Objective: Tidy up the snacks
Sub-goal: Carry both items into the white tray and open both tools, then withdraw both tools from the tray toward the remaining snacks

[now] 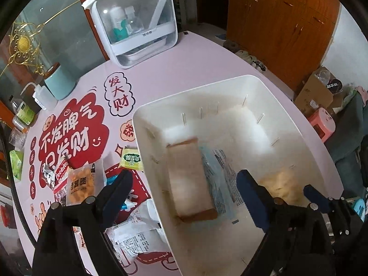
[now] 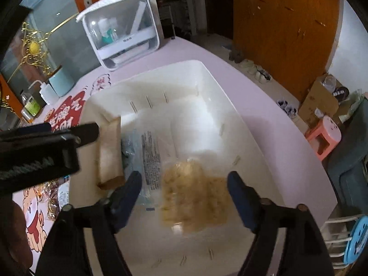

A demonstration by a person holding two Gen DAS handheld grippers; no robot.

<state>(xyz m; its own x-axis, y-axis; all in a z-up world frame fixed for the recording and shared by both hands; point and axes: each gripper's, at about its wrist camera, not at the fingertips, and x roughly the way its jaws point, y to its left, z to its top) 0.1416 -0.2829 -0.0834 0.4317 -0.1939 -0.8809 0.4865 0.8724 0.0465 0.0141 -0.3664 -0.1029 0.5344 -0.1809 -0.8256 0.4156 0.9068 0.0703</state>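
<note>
A white bin (image 1: 250,80) stands on the pink table. In it lie a tan packet (image 1: 188,181), a blue and clear packet (image 1: 218,179) and a yellow snack packet (image 2: 193,197), which looks blurred. My left gripper (image 1: 184,177) is open and straddles the bin's left wall, one finger outside over the loose snacks and the other inside. My right gripper (image 2: 184,177) is open just above the yellow packet, its pads clear of it. Loose on the table left of the bin are a green packet (image 1: 131,158), an orange packet (image 1: 81,184), a Cookies packet (image 1: 61,174) and white wrappers (image 1: 135,237).
A clear storage box with a white frame (image 1: 135,23) stands at the table's far side. A teal cup (image 1: 60,82) and a squeeze bottle (image 1: 43,96) sit at the far left. Beyond the table's right edge are a pink stool (image 1: 322,124), a cardboard box (image 1: 315,94) and wooden cabinets (image 1: 280,23).
</note>
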